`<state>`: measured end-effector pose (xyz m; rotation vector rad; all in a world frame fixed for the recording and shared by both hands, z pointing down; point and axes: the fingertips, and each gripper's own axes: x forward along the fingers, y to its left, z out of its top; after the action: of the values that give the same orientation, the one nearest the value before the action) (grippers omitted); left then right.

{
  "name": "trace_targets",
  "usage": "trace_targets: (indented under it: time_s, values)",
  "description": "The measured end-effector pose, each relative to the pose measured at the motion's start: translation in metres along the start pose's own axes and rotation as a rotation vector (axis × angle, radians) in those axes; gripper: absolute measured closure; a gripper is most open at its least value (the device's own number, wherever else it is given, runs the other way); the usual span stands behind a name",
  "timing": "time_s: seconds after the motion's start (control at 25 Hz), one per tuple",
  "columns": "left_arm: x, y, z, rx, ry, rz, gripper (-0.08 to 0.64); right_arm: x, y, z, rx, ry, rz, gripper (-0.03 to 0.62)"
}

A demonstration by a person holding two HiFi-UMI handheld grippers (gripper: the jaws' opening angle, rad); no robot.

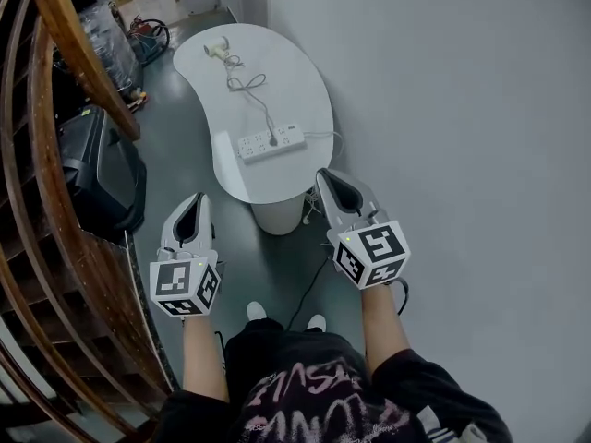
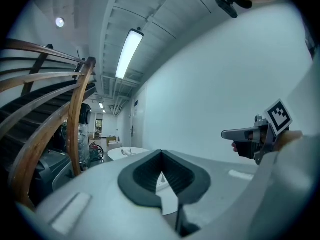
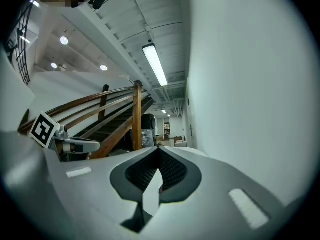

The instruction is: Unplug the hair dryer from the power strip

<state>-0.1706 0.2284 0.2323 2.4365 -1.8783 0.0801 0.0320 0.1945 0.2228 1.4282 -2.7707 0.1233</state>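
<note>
Hair dryer (image 1: 218, 51) plugged into power strip (image 1: 271, 143), well beyond left hand-held gripper (image 1: 195, 198) and right hand-held gripper (image 1: 326, 175), both clenched empty

Both forearms reach forward and level. In the head view the left gripper (image 1: 194, 203) sits at seven o'clock and the right gripper (image 1: 331, 181) at five. Both point toward twelve, jaws together and empty.
</note>
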Motion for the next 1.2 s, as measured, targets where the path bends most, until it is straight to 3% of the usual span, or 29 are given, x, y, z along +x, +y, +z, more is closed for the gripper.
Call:
trace_targets:
  time_s: [0.28,0.68,1.2]
  values:
    - [0.026,0.033,-0.005,0.001,0.009,-0.045,0.558,0.036,0.004,0.005,0.006,-0.037,-0.034,0.581]
    - [0.04,0.076,-0.007,-0.011,0.002,-0.129,0.558,0.057,0.021,0.002,-0.05,-0.014,-0.148,0.58]
    - [0.069,0.058,0.003,0.017,-0.006,-0.246,0.558,0.055,0.014,0.01,-0.047,-0.017,-0.208,0.571]
